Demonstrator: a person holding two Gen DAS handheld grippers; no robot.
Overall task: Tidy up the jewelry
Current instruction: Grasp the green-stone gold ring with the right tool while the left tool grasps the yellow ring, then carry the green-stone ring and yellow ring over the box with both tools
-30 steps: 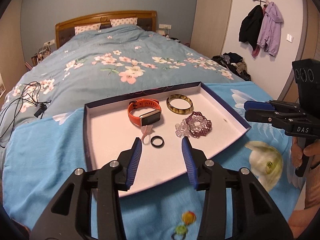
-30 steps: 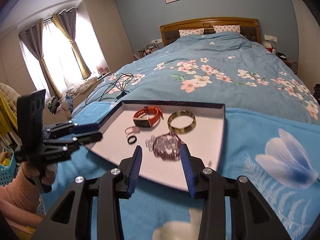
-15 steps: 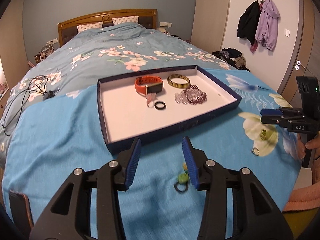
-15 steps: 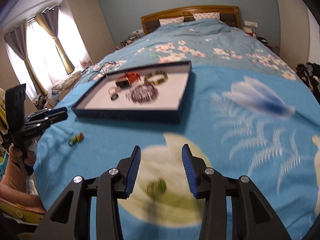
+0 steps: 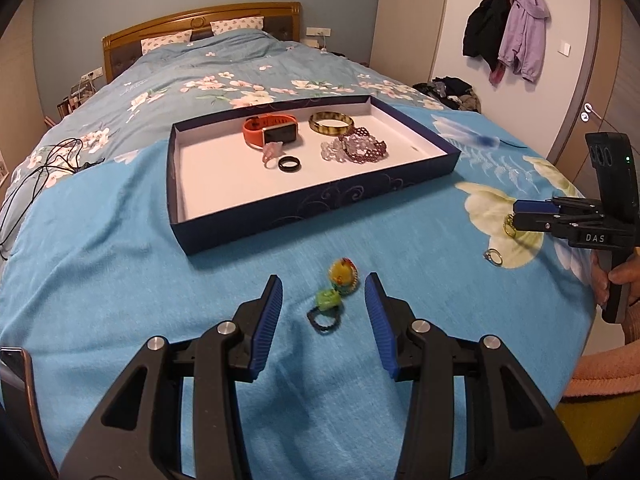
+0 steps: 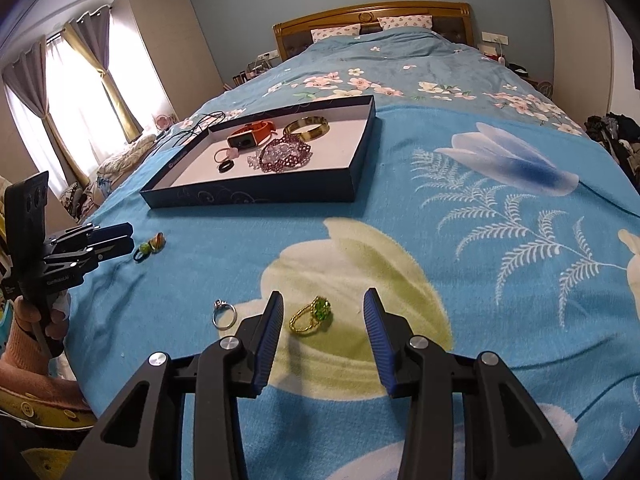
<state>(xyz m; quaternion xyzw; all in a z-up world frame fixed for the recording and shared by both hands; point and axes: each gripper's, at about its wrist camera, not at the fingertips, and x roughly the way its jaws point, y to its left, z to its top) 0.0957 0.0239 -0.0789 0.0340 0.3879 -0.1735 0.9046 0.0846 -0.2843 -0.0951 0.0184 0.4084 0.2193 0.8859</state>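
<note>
A dark blue tray (image 5: 320, 200) on the blue blanket holds an orange watch (image 5: 270, 130), a gold bangle (image 5: 331, 123), a purple beaded bracelet (image 5: 356, 147), a pink ring and a black ring (image 5: 289, 165). My left gripper (image 5: 323, 286) is open, with a green and black ring (image 5: 325, 308) and a yellow bead ring (image 5: 343, 274) between its fingers on the blanket. My right gripper (image 6: 323, 308) is open around a gold ring with a green stone (image 6: 314, 316). A silver ring (image 6: 223, 314) lies just to its left. The tray also shows in the right wrist view (image 6: 360, 160).
The bed's foot edge runs close in front of both grippers. Black cables (image 5: 36, 164) lie on the bedspread left of the tray. Coats (image 5: 508, 40) hang on the right wall, and clothes are piled on the floor below.
Both grippers have pulled back from over the tray toward the near blanket. Each now has loose rings between its open fingers.
</note>
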